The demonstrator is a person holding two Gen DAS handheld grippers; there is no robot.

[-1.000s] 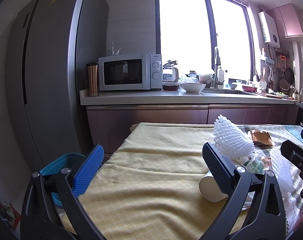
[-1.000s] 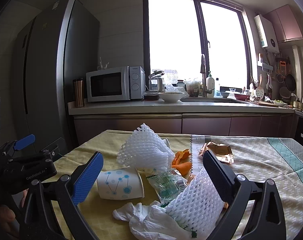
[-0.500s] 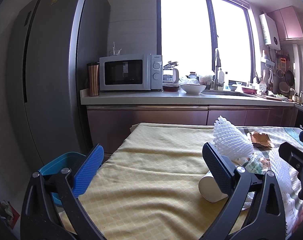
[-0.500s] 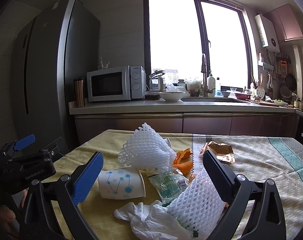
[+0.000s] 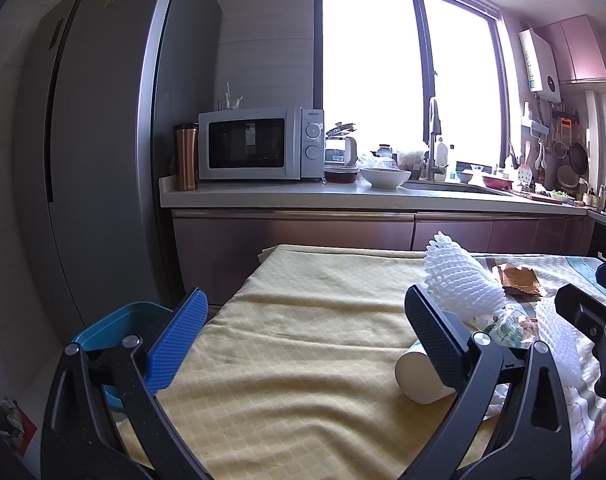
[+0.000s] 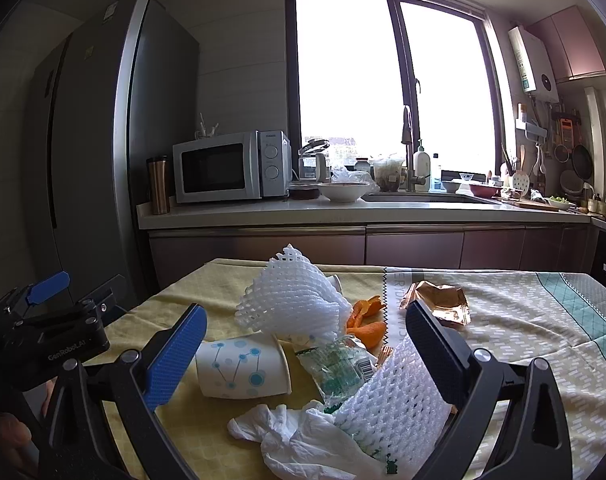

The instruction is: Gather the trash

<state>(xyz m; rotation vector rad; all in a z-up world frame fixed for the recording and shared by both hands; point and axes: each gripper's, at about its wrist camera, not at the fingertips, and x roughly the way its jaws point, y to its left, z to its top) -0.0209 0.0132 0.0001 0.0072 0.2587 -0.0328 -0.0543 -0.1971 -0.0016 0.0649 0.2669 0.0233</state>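
Note:
A heap of trash lies on the cloth-covered table (image 6: pixel 523 320). It holds a tipped paper cup (image 6: pixel 243 368) with blue dots, a white foam net (image 6: pixel 295 304), a second foam net (image 6: pixel 395 408), orange peel (image 6: pixel 367 316), a green printed wrapper (image 6: pixel 339 364), a crumpled white bag (image 6: pixel 295 436) and a brown foil wrapper (image 6: pixel 439 304). My right gripper (image 6: pixel 305 320) hangs open just in front of the heap, its black finger over the second net. My left gripper (image 5: pixel 306 298) is open over bare yellow cloth, left of the cup (image 5: pixel 419 376).
A blue bin (image 5: pixel 115 324) stands on the floor off the table's left edge, beside a tall grey fridge (image 5: pixel 103 140). Behind the table runs a counter (image 5: pixel 343 200) with a microwave (image 5: pixel 259 144), bowls and a sink. The yellow cloth (image 5: pixel 303 340) on the left half is bare.
Both views have drifted only very slightly. Nothing was taken hold of or let go, and the trash lies as before.

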